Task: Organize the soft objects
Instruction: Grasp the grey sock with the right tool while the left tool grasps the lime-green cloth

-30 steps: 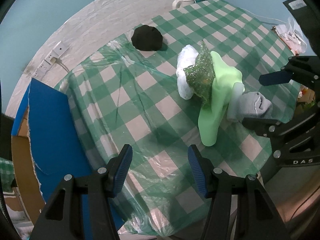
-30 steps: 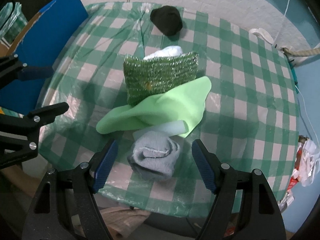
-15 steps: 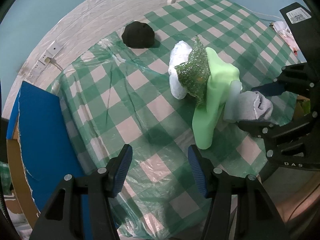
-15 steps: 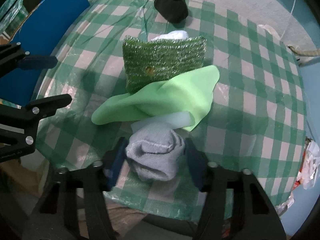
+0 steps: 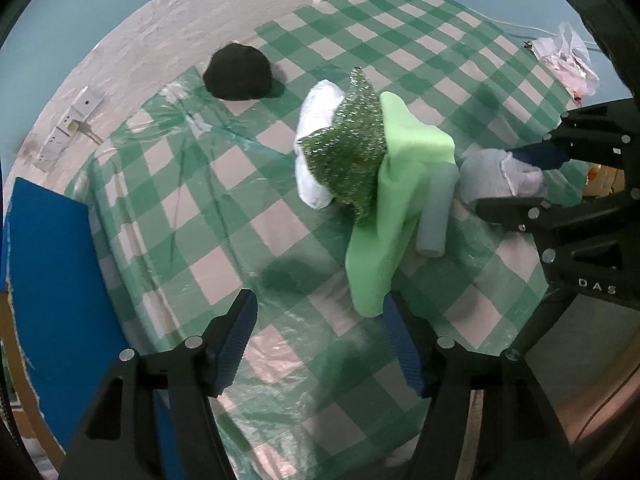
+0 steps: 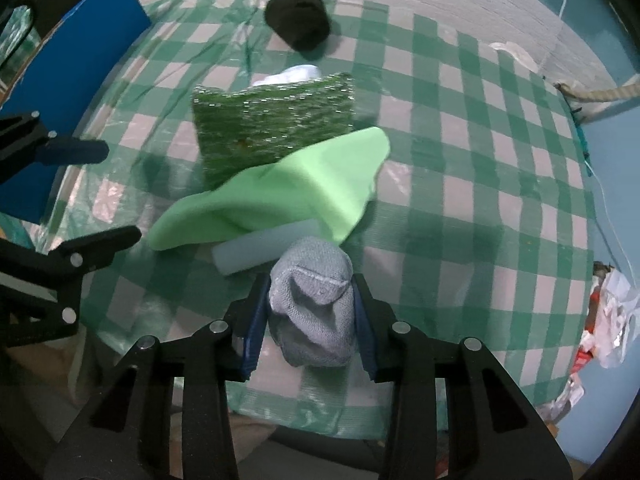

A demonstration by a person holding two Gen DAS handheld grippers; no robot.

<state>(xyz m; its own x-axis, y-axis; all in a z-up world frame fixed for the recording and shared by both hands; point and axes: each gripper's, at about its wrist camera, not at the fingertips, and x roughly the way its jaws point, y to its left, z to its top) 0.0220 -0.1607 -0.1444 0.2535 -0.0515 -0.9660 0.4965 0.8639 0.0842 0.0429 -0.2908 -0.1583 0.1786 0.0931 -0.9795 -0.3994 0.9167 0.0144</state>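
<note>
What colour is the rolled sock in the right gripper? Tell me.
Light grey: the rolled sock is clamped in the right gripper, clearest in the right wrist view.

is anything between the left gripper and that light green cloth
Nothing visible is. The left gripper is open over bare checked tablecloth, and the near end of the green cloth lies just ahead of its right finger. The right gripper is off to the side, shut on the grey sock.

Knitted grey sock (image 6: 312, 300), glittery green scourer (image 6: 272, 128), glossy plastic tablecloth (image 6: 460, 184)
</note>
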